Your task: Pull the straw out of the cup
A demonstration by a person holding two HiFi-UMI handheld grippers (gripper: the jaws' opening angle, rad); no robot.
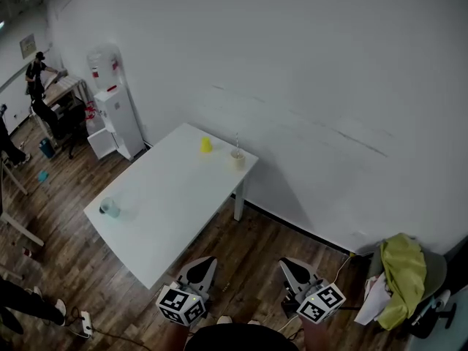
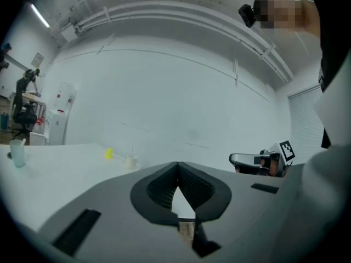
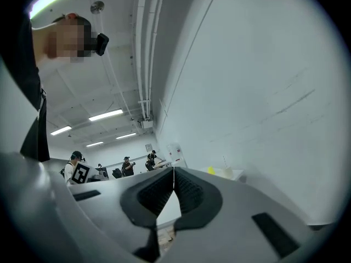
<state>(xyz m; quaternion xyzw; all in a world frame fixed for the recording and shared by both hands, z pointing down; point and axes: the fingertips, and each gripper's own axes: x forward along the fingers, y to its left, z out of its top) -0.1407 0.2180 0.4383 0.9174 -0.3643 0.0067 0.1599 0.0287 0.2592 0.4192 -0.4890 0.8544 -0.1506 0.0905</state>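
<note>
A pale cup (image 1: 238, 159) with a thin straw (image 1: 236, 142) upright in it stands near the far right corner of the white table (image 1: 168, 218). It also shows small in the left gripper view, the cup (image 2: 130, 161), and in the right gripper view, the cup (image 3: 225, 172). My left gripper (image 1: 202, 268) and right gripper (image 1: 292, 268) hover over the floor at the table's near end, far from the cup. The left gripper (image 2: 176, 166) is shut with nothing in it. The right gripper (image 3: 174, 171) is shut and empty too.
A yellow cup (image 1: 206, 145) stands left of the straw cup, and a clear bluish cup (image 1: 110, 208) sits at the table's left edge. A water dispenser (image 1: 117, 119) stands by the wall. A chair with a yellow-green cloth (image 1: 402, 269) is at right. People work far left.
</note>
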